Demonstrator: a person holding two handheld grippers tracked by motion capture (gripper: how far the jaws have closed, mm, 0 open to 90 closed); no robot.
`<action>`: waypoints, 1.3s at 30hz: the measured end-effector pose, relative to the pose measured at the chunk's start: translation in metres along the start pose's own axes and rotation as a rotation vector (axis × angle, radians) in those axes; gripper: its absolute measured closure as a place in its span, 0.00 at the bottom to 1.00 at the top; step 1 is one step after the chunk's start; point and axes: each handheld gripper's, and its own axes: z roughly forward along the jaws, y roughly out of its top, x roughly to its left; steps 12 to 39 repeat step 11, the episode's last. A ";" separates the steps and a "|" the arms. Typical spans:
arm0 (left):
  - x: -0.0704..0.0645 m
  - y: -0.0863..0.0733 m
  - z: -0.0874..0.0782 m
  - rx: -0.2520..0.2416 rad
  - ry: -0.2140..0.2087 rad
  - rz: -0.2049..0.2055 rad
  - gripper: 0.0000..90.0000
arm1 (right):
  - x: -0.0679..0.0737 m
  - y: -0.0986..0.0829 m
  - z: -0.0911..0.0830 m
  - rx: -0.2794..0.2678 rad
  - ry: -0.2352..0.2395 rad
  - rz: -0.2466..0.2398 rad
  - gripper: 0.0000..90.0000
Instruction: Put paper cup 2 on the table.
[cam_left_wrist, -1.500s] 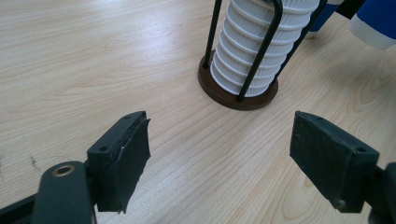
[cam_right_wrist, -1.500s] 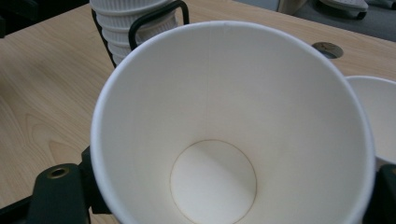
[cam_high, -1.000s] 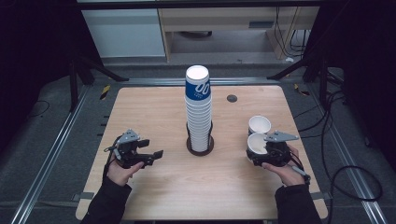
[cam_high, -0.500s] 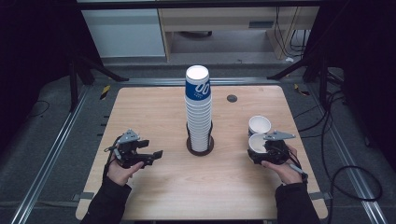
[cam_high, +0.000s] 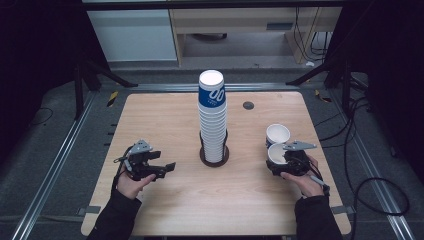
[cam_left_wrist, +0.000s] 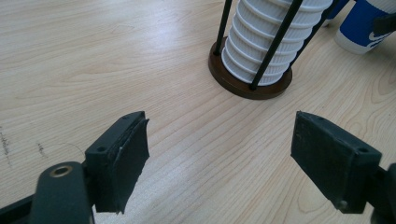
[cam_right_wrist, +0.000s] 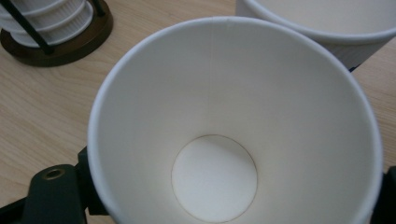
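Paper cup (cam_right_wrist: 233, 121) clamped in right gripper (cam_high: 289, 161), beside second cup (cam_high: 277, 134), upright

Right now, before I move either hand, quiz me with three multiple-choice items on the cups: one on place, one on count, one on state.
1. Where is the cup stack?
A. table centre, in a holder
B. far left corner
C. on the floor

2. How many loose cups sit at the right?
A. one
B. two
C. four

3. The left tongs are:
A. shut on a cup
B. open, holding nothing
C. clamped on the holder

Answers: 1 A, the stack rises from the round brown holder mid-table. 2 B, the held cup and the second cup behind it. 3 B, bare table shows between the jaws.
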 end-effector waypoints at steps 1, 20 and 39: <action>0.000 0.000 0.000 -0.002 -0.001 0.001 0.20 | 0.000 0.000 0.001 -0.002 0.006 -0.008 0.11; 0.003 0.001 -0.006 -0.016 0.005 -0.004 0.20 | 0.000 -0.002 -0.018 -0.066 -0.013 0.023 0.04; 0.003 0.001 -0.006 -0.016 0.005 -0.004 0.20 | 0.000 -0.002 -0.018 -0.066 -0.013 0.023 0.04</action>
